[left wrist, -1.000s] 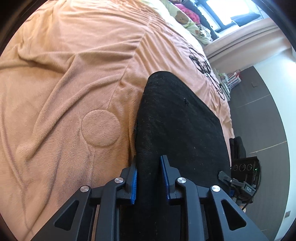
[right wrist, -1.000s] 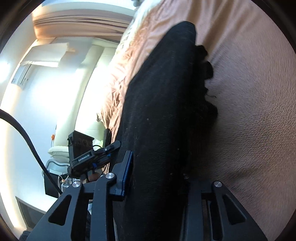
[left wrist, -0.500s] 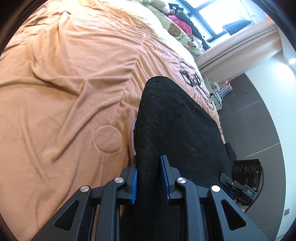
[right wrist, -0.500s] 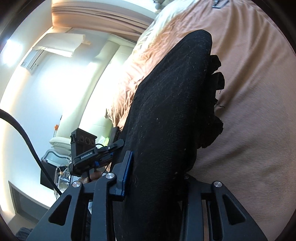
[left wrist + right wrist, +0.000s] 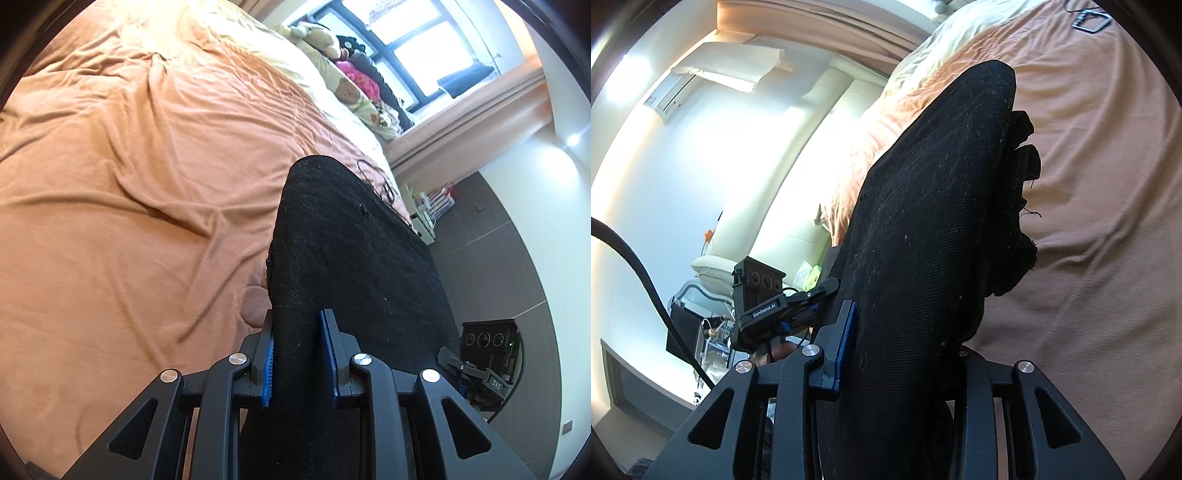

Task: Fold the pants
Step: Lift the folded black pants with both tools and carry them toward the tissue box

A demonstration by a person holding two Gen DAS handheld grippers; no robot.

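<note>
The black pants [image 5: 351, 258] hang in a folded bundle above the orange bedspread [image 5: 129, 184]. My left gripper [image 5: 297, 350] is shut on one edge of the pants, its blue pads pressed into the cloth. In the right wrist view the same black pants [image 5: 934, 221] fill the middle, and my right gripper [image 5: 901, 354] is shut on their other edge; its right finger is hidden behind the cloth. Loose cloth ends [image 5: 1023, 155] bulge out on the pants' right side. The other gripper [image 5: 775, 306] shows at the left of that view, with fingers of a hand below it.
The orange bedspread [image 5: 1089, 258] spreads wide on both sides. Pillows and soft toys [image 5: 351, 85] lie at the bed's far end under a window [image 5: 424, 48]. A black cable [image 5: 380, 181] lies near the bed edge. Dark floor [image 5: 498, 240] runs alongside; a pale sofa [image 5: 768, 206] stands beyond.
Both grippers have risen with the pants, lifting the bundle higher off the bedspread. The left wrist view now takes in more of the bed and the window. Both grips are unchanged.
</note>
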